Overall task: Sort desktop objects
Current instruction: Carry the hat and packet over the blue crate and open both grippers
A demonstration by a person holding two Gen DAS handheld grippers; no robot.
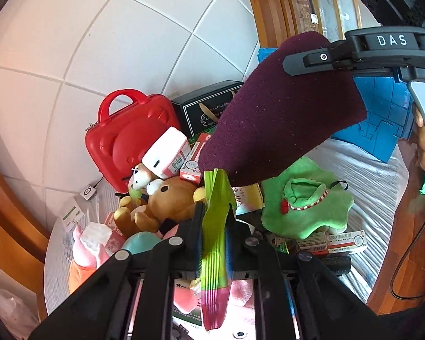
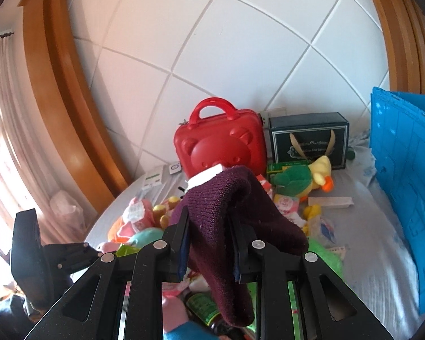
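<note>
We clamp a green-and-pink folded foil packet [image 1: 214, 243] in our left hand-held gripper [image 1: 212, 235]; our right hand-held gripper [image 2: 209, 243] grips a maroon knitted hat [image 2: 226, 226], both above the cluttered tabletop [image 2: 368, 226].

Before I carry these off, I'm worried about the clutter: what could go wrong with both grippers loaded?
1. The left hand-held gripper pinches only a thin green and pink packet, which might slip out.
2. The maroon knit hat in the right hand-held gripper hangs loosely and could snag the plush toys.
3. It also hides the medicine boxes behind it.
</note>
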